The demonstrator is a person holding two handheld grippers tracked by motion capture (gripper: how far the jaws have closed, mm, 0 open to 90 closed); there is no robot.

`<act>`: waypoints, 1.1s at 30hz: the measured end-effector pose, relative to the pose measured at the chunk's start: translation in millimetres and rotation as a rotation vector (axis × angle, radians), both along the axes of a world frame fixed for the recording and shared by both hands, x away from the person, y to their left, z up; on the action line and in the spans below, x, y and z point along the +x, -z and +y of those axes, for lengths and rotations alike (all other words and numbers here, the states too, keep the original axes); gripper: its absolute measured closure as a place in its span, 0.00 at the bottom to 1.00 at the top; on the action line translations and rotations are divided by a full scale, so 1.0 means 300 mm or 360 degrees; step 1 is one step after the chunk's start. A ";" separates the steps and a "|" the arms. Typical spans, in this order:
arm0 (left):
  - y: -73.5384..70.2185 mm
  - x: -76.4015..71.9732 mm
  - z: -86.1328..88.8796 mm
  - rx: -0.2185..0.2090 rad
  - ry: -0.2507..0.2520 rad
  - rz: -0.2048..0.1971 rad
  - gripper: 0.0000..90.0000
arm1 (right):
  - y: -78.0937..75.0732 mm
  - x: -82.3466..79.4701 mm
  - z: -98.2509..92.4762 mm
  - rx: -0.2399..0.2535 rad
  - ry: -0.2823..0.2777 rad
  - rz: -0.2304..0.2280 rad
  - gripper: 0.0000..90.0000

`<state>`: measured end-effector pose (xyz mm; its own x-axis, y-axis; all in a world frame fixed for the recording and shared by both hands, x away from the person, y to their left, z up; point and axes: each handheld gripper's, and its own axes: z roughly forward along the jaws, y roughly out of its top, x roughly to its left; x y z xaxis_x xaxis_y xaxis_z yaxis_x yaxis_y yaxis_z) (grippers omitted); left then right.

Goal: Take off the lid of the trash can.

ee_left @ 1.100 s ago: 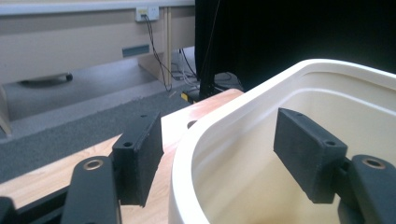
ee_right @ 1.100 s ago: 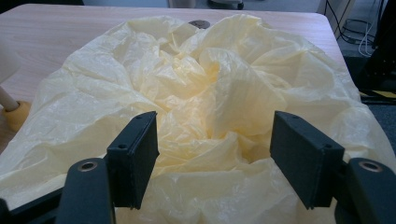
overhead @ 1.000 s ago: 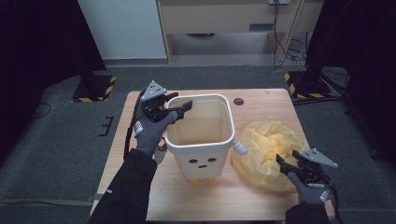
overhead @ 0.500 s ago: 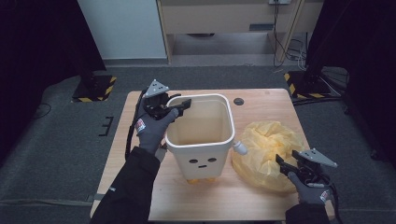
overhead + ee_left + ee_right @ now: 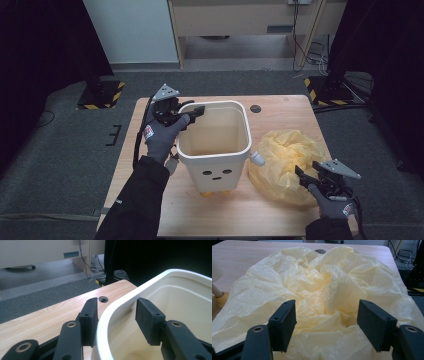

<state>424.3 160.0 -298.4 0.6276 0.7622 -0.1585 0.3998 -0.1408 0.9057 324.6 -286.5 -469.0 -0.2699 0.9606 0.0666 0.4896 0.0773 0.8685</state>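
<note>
Table: we see pale wood (image 5: 280,210), round hole (image 5: 256,108) near the far edge.
Floor: grey carpet (image 5: 65,165) around us.
Left gripper (image 5: 192,114): our jaws, just closing, straddle the white bin (image 5: 215,160) rim, a gap showing inside.
Right gripper (image 5: 306,177): our jaws spread over the yellow bag (image 5: 285,155).

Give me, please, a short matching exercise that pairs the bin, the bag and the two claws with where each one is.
Things:
1. white bin
2. yellow plastic bag
3. left claw
4. right claw

Places:
A. open, right at the crumpled plastic
B. straddling the bin's rim, one jaw inside, one outside
C. standing mid-table
D. lying crumpled at the bin's right

Pairs: 1-C, 2-D, 3-B, 4-A
</note>
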 end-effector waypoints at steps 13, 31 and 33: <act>-0.049 0.002 0.002 -0.0005 -0.0004 0.0007 0.60 | 0.000 0.000 0.000 -0.0003 -0.0003 0.0004 0.35; -0.149 -0.032 0.035 -0.0151 -0.0004 -0.0111 0.60 | 0.001 0.000 0.000 -0.0007 -0.0007 0.0005 0.35; -0.161 -0.043 0.049 -0.0173 -0.0007 -0.0131 0.60 | 0.001 0.001 0.000 -0.0010 -0.0008 0.0005 0.35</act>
<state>411.5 174.6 -250.0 0.6387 0.7460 -0.1883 0.3236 -0.0385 0.9454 324.7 -286.5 -469.2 -0.2746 0.9596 0.0617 0.4919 0.0851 0.8665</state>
